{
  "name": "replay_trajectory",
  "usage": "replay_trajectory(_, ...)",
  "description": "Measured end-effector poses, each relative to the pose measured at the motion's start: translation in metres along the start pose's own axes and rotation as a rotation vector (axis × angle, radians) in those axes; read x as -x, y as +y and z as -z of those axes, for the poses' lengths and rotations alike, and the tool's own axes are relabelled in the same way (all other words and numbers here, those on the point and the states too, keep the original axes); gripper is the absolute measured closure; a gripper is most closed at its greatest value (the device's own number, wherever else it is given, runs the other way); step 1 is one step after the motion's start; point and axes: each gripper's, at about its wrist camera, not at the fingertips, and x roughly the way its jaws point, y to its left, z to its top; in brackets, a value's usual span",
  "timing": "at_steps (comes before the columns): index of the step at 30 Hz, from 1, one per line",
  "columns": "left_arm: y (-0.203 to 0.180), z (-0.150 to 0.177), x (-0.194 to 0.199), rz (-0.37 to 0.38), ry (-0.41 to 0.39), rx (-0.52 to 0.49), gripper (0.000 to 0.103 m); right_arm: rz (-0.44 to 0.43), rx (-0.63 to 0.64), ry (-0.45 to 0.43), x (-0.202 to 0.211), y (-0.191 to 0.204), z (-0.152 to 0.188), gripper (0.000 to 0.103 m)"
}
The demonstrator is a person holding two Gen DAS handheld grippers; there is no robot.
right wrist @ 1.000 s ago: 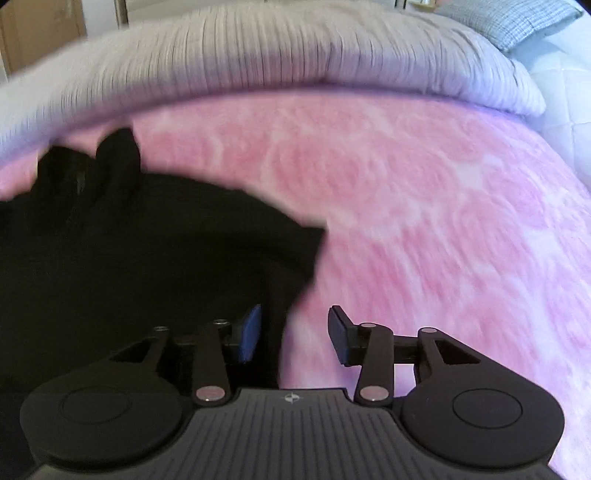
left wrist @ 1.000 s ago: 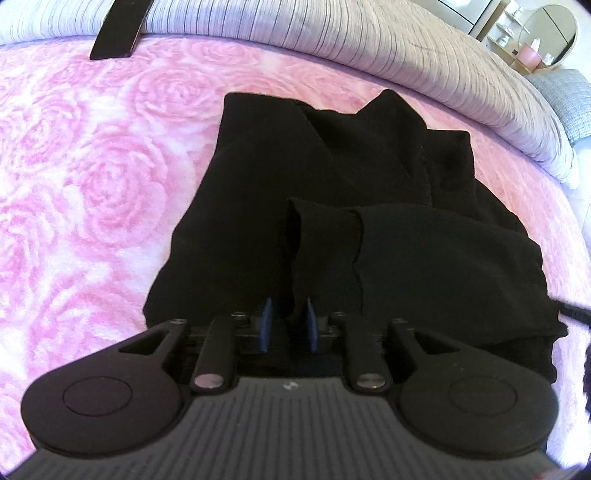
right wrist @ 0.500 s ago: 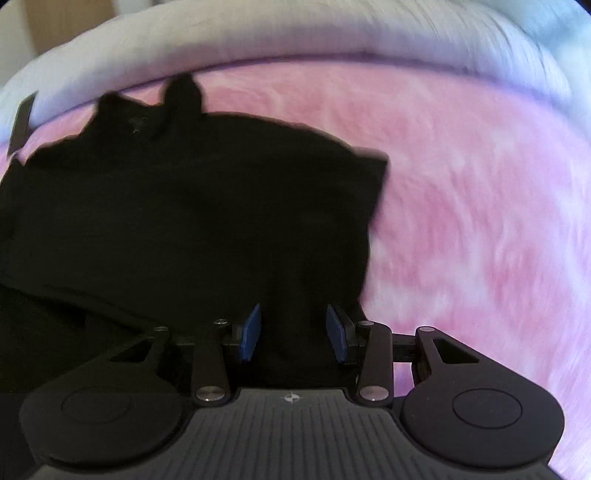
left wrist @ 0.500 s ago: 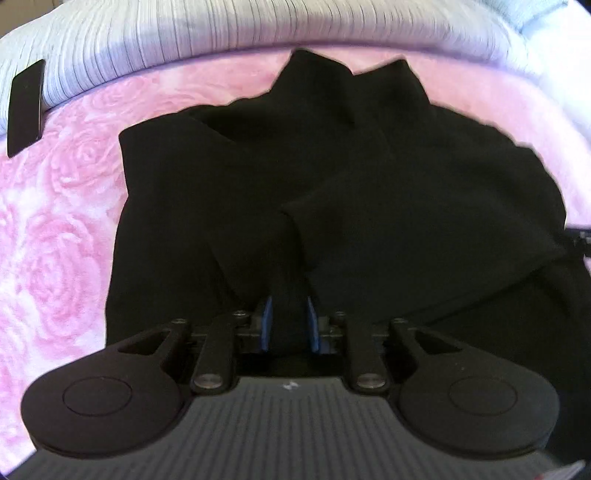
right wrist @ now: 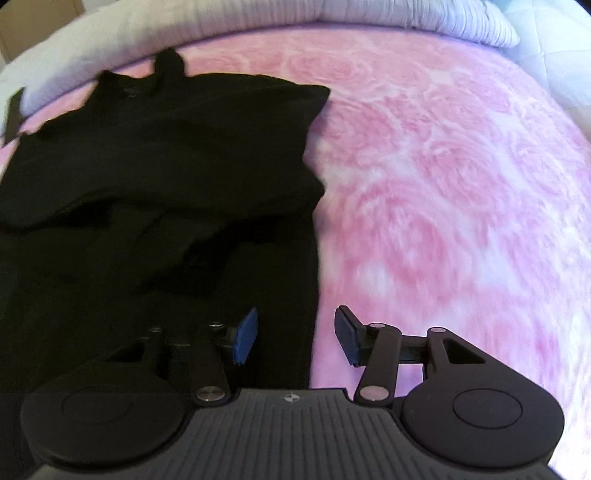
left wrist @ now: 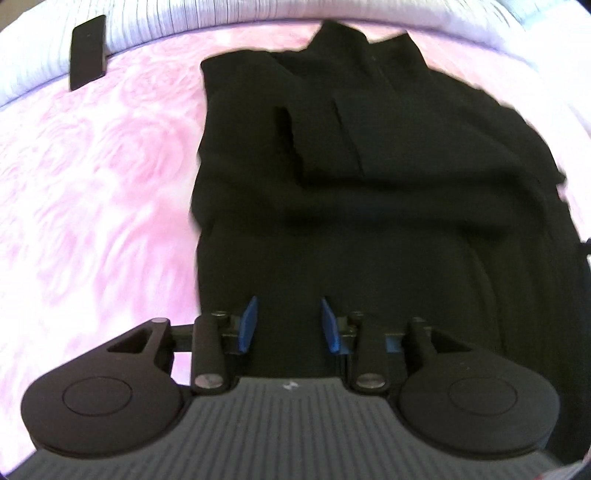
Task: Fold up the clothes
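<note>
A black long-sleeved garment (left wrist: 388, 177) lies flat on the pink rose-patterned blanket (left wrist: 92, 192), collar at the far end, with one sleeve (left wrist: 317, 140) folded across its chest. It also shows in the right wrist view (right wrist: 166, 166). My left gripper (left wrist: 288, 319) is open and empty over the garment's near left part. My right gripper (right wrist: 297, 332) is open and empty over the garment's near right edge, one finger above the cloth and the other above the blanket (right wrist: 443, 203).
A white striped duvet (left wrist: 221, 14) runs along the far side of the bed. A flat black rectangular object (left wrist: 88, 51) lies on it at the far left. Open blanket lies left of the garment and to its right.
My left gripper has let go of the sleeve, opened and drawn back toward the near hem. The sleeve now lies across the chest. My right gripper has stayed open and drawn back along the right edge.
</note>
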Motion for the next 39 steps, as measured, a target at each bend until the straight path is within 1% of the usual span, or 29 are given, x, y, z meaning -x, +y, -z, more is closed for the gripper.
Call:
replay_trajectory(2, -0.003, 0.025, 0.019, -0.006, -0.009, -0.041, 0.062, -0.013, 0.0, 0.019, 0.018, 0.016, 0.025, 0.053)
replay_trajectory(3, -0.006, 0.038, 0.028, -0.012, -0.012, -0.078, 0.059, -0.013, 0.006, 0.025, 0.029, 0.027, 0.038, 0.052)
replay_trajectory(5, -0.017, 0.062, 0.045, -0.027, -0.012, -0.201, 0.057, -0.014, 0.036, 0.029, 0.052, 0.048, 0.066, 0.051)
replay_trajectory(6, -0.024, 0.074, 0.054, -0.023, -0.012, -0.272, 0.056, -0.015, 0.063, 0.03, 0.064, 0.058, 0.081, 0.051)
replay_trajectory(8, -0.036, 0.101, 0.073, -0.008, -0.021, -0.415, 0.051, -0.023, 0.148, 0.035, 0.084, 0.083, 0.109, 0.049)
replay_trajectory(10, -0.05, 0.127, 0.086, 0.011, -0.034, -0.536, 0.041, -0.043, 0.239, 0.054, 0.097, 0.108, 0.137, 0.049)
replay_trajectory(13, -0.07, 0.167, 0.103, 0.037, -0.055, -0.665, 0.039, -0.079, 0.384, 0.046, 0.113, 0.134, 0.171, 0.049)
replay_trajectory(15, -0.083, 0.191, 0.105, 0.032, -0.053, -0.769, 0.038, -0.102, 0.482, 0.033, 0.122, 0.15, 0.191, 0.047)
replay_trajectory(17, -0.095, 0.211, 0.1, -0.025, -0.046, -0.867, 0.038, -0.123, 0.573, 0.017, 0.126, 0.162, 0.209, 0.042)
replay_trajectory(19, -0.103, 0.228, 0.09, -0.089, -0.028, -0.944, 0.038, -0.129, 0.668, -0.001, 0.128, 0.173, 0.227, 0.041)
replay_trajectory(20, -0.107, 0.235, 0.086, -0.123, -0.035, -0.984, 0.037, -0.127, 0.715, -0.012, 0.127, 0.177, 0.234, 0.04)
replay_trajectory(21, -0.111, 0.242, 0.084, -0.163, -0.062, -1.025, 0.03, -0.125, 0.765, -0.026, 0.127, 0.181, 0.242, 0.039)
replay_trajectory(22, -0.115, 0.247, 0.082, -0.2, -0.082, -1.063, 0.027, -0.117, 0.814, -0.042, 0.127, 0.183, 0.249, 0.038)
replay_trajectory(24, -0.12, 0.25, 0.082, -0.234, -0.101, -1.09, 0.027, -0.082, 0.918, -0.077, 0.126, 0.187, 0.263, 0.035)
replay_trajectory(26, -0.125, 0.249, 0.083, -0.248, -0.119, -1.091, 0.03, -0.074, 0.982, -0.106, 0.127, 0.19, 0.275, 0.035)
replay_trajectory(28, -0.134, 0.246, 0.079, -0.245, -0.147, -1.077, 0.03, -0.075, 1.007, -0.14, 0.127, 0.196, 0.281, 0.034)
replay_trajectory(32, -0.142, 0.238, 0.054, -0.259, -0.202, -1.093, 0.028, -0.061, 1.023, -0.21, 0.118, 0.218, 0.285, 0.034)
replay_trajectory(34, -0.137, 0.243, 0.054, -0.275, -0.231, -1.109, 0.027, -0.014, 1.073, -0.257, 0.115, 0.219, 0.294, 0.032)
replay_trajectory(36, -0.124, 0.247, 0.061, -0.313, -0.244, -1.103, 0.03, 0.054, 1.132, -0.318, 0.115, 0.211, 0.303, 0.035)
replay_trajectory(38, -0.11, 0.248, 0.064, -0.341, -0.249, -1.075, 0.032, 0.149, 1.153, -0.337, 0.113, 0.194, 0.307, 0.035)
replay_trajectory(39, -0.106, 0.251, 0.065, -0.359, -0.25, -1.073, 0.033, 0.198, 1.148, -0.336, 0.11, 0.186, 0.305, 0.039)
